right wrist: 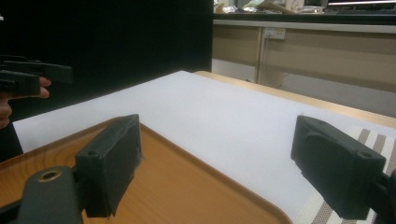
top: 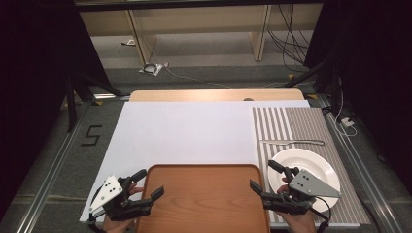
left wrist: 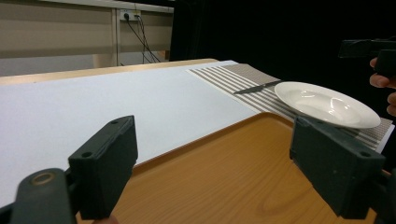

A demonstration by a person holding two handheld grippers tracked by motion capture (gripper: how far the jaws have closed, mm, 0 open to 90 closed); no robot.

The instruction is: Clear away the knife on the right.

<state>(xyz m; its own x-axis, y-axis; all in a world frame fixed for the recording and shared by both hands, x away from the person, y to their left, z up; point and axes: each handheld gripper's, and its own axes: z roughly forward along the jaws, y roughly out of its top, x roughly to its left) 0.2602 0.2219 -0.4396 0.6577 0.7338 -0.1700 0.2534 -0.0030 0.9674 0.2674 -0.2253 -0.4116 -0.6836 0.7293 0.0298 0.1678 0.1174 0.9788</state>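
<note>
Table (top: 214,94), wood top: 1 white sheet (top: 189,133), 1 striped mat (top: 291,126), 1 wooden tray (top: 204,199) at near edge.

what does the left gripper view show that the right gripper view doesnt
Left gripper view: the white plate and the knife, both lying on the striped placemat, with the right gripper at the frame's edge.
Right gripper view: the left gripper at the left edge, and a shelf of clutter up top.
Both: the wooden tray, the white table sheet, and open jaws in front.
</note>
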